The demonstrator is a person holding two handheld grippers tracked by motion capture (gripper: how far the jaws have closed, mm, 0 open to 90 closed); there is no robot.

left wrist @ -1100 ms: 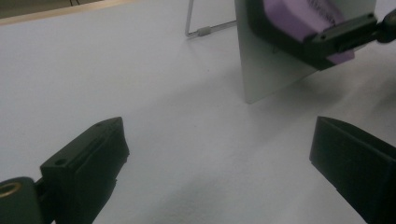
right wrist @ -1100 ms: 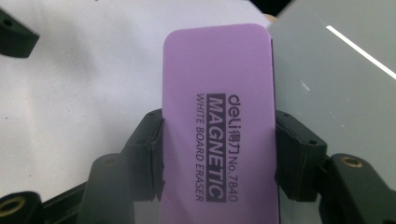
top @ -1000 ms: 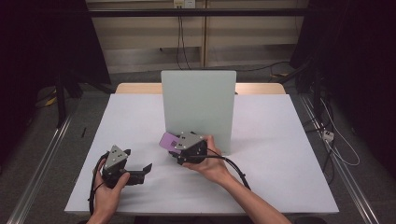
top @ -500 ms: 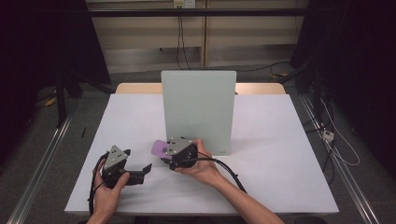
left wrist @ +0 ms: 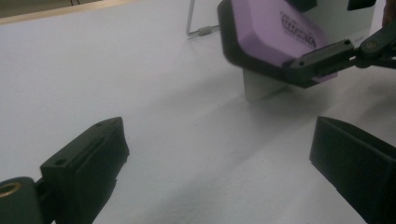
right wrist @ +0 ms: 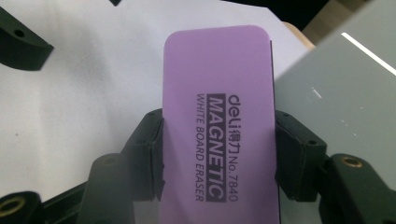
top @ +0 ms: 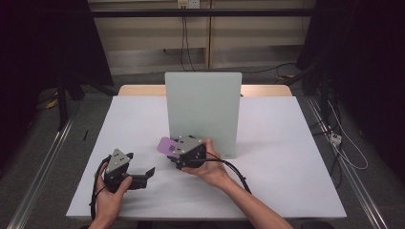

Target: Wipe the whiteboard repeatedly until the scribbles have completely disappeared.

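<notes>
Where the person's forearms are entering from the near edge in the high view, the left hand (top: 111,191) is holding the left claw (top: 147,172) low over the white surface (top: 286,162), near its front left part. Its jaws are standing wide apart with nothing between them; the left gripper view is showing bare white surface in the gap.

Just beyond and to the right, the right hand (top: 210,168) is holding the right claw (top: 168,151) pointing toward the left. This claw is gripping a purple whiteboard eraser (top: 168,145), with one jaw pressing on each long side. In the right gripper view the eraser (right wrist: 217,126) is lying flat between the jaws, its printed face up and reading "deli MAGNETIC WHITE BOARD ERASER No.7840", and it is projecting well past the jaw tips. In the left gripper view the eraser (left wrist: 275,32) is sitting clear above the surface, showing a dark layer under the purple top.

Immediately behind the right claw, a pale grey-green whiteboard (top: 203,112) is standing upright at the middle of the surface. The eraser is hanging just in front of its lower left corner; whether it is touching the board cannot be told.

Farther back, cables (top: 184,43) are hanging against a pale wall.
</notes>
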